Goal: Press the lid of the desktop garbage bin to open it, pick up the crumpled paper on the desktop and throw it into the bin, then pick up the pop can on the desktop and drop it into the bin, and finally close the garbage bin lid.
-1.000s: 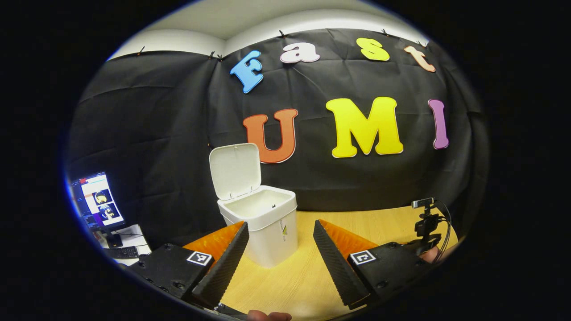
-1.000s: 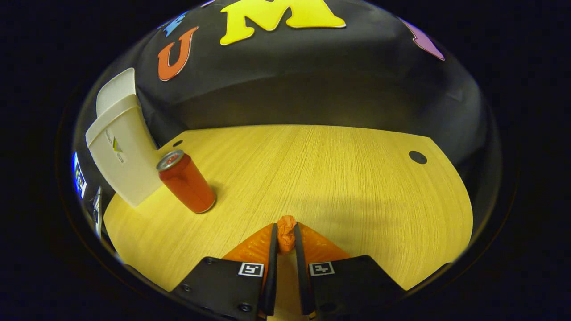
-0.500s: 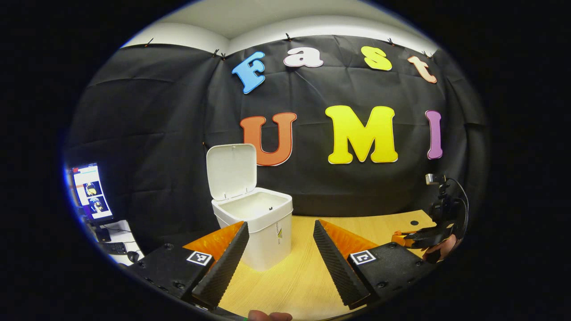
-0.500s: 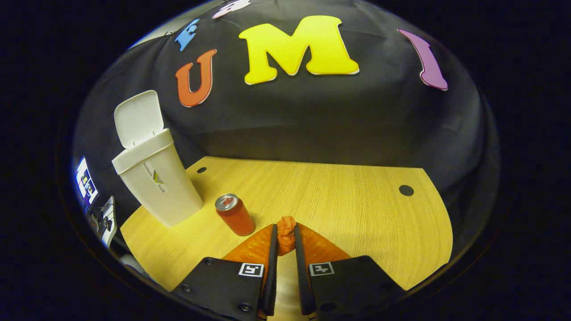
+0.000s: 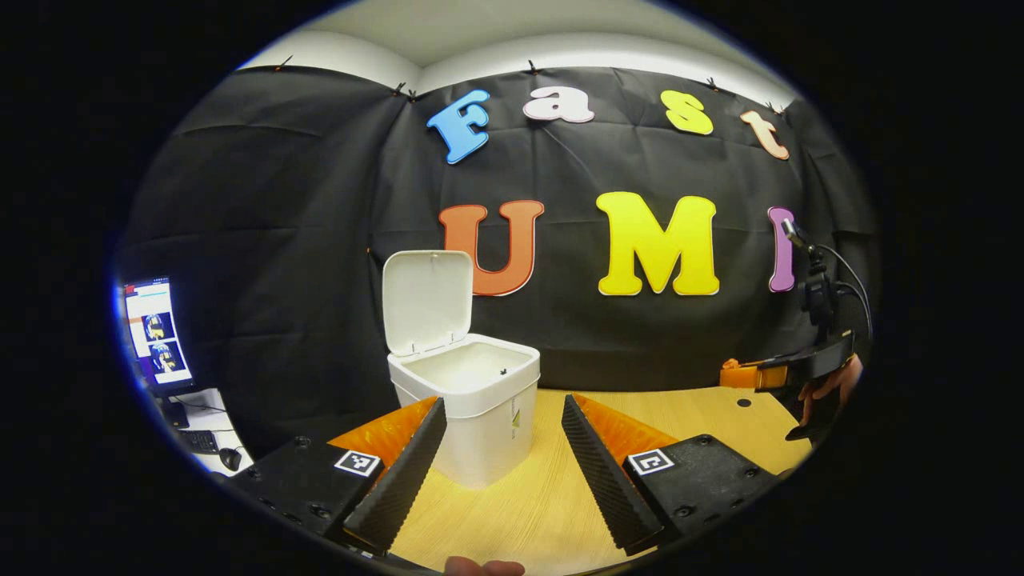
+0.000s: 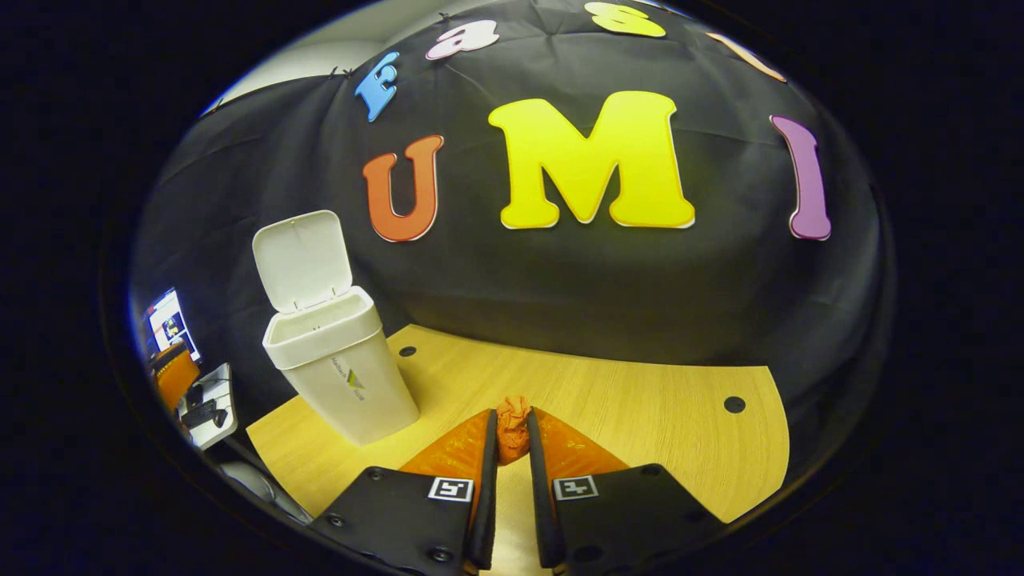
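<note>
Holding the crumpled paper above the worktop

Gripping with our right gripper [image 6: 512,436], we have both fingers pressed on the crumpled paper [image 6: 512,420], an orange wad that sticks out just past the fingertips. In the right gripper view it hangs above the wood-grain worktop [image 6: 640,408], with the garbage bin [image 6: 340,376] standing well off to the left of the fingers. The bin is white, its lid [image 6: 302,260] tipped up and back on the far edge, the mouth open.

Our left gripper [image 5: 500,444] has its fingers spread wide apart with nothing between them. In the left gripper view the bin [image 5: 480,416] sits just beyond the left finger, which overlaps its lower corner; the lid [image 5: 426,300] stands upright behind the opening, and the inside looks bare and white. At the right edge of that view we see our right gripper [image 5: 732,374] raised above the worktop [image 5: 680,408], with the hand [image 5: 828,388] that holds it just behind. A monitor [image 5: 156,336] glows at the far left, beside the worktop.
</note>
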Demonstrator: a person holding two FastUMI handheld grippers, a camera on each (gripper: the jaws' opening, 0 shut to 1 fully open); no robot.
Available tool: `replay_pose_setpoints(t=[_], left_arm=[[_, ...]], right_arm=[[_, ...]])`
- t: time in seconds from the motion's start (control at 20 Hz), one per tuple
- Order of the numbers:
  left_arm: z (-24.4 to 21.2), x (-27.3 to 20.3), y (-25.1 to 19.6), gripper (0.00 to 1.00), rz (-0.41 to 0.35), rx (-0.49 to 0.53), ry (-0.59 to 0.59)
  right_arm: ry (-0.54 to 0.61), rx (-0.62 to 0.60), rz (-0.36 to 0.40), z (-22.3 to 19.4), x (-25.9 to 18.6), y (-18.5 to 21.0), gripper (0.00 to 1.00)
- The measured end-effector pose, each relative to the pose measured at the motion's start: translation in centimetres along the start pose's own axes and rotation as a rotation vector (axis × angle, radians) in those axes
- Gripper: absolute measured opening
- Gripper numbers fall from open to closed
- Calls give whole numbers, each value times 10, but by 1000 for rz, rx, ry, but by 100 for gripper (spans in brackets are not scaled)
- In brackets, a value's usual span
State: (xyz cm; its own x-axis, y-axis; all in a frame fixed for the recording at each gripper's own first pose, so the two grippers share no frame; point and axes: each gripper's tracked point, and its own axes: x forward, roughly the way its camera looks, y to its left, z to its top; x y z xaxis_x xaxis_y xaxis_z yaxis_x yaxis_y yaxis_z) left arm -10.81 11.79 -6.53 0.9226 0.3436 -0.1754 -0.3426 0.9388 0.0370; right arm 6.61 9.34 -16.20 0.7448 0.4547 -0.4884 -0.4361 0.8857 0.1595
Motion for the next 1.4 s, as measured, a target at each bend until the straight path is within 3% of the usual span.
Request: replay_pose_setpoints(t=[0.45,0.7,1.1,1.4], left_arm=[[0,-8,66,96,104,-27,-8],[-5,-18,107,96,187,-64,8],[-10,-55,167,96,331,-95,14],[-10,-81,190,96,402,-103,15]], right_arm=[[-94,-71,155,76,30,116,22],[-111,-91,242,95,65,182,22],[-77,-186,347,85,131,280,22],[-31,-237,355,66,176,318,22]])
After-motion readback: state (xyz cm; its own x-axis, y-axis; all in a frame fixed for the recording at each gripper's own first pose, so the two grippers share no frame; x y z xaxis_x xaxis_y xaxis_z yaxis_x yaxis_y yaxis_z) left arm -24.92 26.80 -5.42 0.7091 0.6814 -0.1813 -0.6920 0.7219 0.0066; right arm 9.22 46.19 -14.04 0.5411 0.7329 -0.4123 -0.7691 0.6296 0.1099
